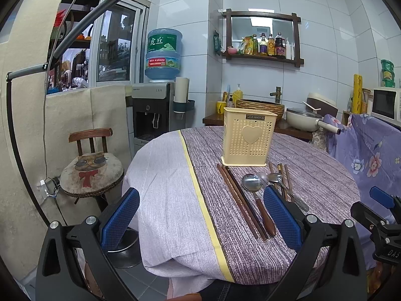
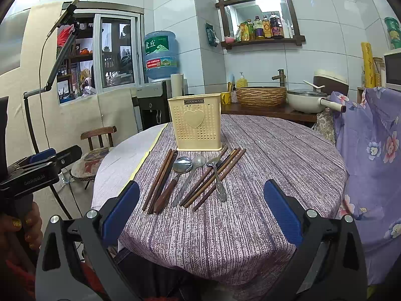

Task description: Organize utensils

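A cream perforated utensil holder (image 2: 196, 122) with a heart stands upright on the round table; it also shows in the left wrist view (image 1: 246, 137). In front of it lie brown chopsticks (image 2: 160, 179), a wooden-handled spoon (image 2: 175, 175), a metal spoon (image 2: 190, 178), a fork (image 2: 218, 178) and more chopsticks (image 2: 213, 179). My right gripper (image 2: 201, 210) is open and empty, above the table's near edge, short of the utensils. My left gripper (image 1: 201, 215) is open and empty, over the table's left half, left of the chopsticks (image 1: 240, 200) and wooden-handled spoon (image 1: 258, 200).
The table wears a purple cloth (image 2: 250, 200) with a pale left part (image 1: 163, 188). A stool with a cat cushion (image 1: 91, 170) stands left. A water dispenser (image 1: 155, 110), a basket sink (image 2: 260, 96), a white pan (image 2: 308, 100) and a floral cloth (image 2: 371, 163) lie behind and right.
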`<state>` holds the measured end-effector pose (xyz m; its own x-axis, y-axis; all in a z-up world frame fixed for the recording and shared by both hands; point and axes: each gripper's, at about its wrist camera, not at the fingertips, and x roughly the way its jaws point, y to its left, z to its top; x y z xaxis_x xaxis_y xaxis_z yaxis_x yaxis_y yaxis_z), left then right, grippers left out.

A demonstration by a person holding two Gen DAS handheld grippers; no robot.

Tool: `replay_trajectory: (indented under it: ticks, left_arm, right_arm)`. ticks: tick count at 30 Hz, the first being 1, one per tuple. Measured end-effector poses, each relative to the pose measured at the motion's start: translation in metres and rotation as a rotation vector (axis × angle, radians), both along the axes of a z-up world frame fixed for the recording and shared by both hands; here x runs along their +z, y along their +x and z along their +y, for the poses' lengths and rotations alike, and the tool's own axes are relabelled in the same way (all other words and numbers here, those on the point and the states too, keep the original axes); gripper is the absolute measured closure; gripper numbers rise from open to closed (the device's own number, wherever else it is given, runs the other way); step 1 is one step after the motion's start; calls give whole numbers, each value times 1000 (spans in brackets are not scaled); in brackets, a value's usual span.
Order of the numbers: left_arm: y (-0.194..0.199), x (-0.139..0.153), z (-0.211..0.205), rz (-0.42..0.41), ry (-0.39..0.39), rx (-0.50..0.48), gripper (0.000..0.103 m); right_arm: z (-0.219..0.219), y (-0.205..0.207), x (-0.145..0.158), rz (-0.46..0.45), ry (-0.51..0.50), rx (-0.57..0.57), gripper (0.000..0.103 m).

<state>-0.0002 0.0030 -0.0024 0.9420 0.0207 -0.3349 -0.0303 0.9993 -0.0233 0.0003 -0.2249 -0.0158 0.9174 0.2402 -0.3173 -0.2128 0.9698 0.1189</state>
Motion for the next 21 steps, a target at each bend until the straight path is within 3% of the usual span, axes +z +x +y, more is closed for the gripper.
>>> replay_trajectory:
  ticks: [21]
  left_arm:
    - [1,1,-2,1,10,2,5]
  right_arm:
    - [4,-1,-3,4,3,3,5]
